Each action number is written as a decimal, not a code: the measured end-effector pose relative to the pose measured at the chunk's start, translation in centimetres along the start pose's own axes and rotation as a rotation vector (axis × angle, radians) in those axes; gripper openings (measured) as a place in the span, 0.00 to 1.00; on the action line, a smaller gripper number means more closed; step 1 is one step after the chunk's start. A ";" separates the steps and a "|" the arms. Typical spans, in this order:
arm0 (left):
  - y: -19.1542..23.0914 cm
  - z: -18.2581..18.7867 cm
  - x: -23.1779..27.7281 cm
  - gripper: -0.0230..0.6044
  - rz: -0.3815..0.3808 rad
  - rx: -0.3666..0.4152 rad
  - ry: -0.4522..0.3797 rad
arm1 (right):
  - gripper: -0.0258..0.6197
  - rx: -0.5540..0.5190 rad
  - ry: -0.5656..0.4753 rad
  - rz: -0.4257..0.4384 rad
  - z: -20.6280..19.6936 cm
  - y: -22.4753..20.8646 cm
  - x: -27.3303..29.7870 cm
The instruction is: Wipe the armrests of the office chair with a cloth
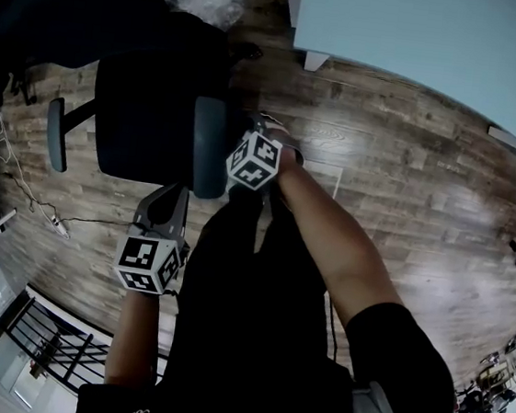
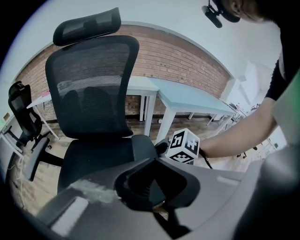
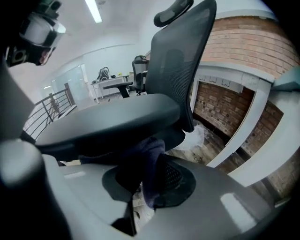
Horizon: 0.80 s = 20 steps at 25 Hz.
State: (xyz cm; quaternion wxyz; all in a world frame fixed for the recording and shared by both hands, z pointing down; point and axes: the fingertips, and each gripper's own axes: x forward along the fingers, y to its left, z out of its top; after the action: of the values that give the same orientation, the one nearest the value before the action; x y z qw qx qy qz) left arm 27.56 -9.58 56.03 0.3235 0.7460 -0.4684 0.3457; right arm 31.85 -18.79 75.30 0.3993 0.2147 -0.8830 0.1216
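The right tool [image 3: 143, 185] was clamped on a dark cloth [image 3: 151, 154], which was bunched up against the edge of the near armrest [image 3: 112, 119] of the chair [image 2: 93, 93]. The left tool [image 2: 150, 187] hung just short of the seat's front; its jaws looked drawn together on nothing, though that view was murky. The far armrest [image 1: 56, 134] stood untouched over the wooden floor [image 1: 410, 172].

Wood-plank floor [image 1: 411, 163]; pale desk [image 2: 187, 99] before brick wall [image 2: 173, 61]; black railing [image 1: 57, 347] (lower left); second chair [image 2: 21, 115] aside.
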 end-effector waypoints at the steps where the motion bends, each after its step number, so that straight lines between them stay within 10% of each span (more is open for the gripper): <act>1: 0.3 0.0 0.0 0.04 0.005 -0.004 -0.006 | 0.13 0.018 -0.001 0.000 0.0 -0.3 0.5; 20: 5.4 -4.4 2.1 0.05 0.041 -0.008 -0.007 | 0.13 0.439 0.051 0.099 -8.3 -4.2 12.3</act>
State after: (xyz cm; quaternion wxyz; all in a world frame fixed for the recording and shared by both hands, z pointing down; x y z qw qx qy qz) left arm 22.33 -8.98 61.03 0.3178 0.7360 -0.4862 0.3477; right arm 32.01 -22.70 90.19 0.3586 0.2499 -0.8345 0.3354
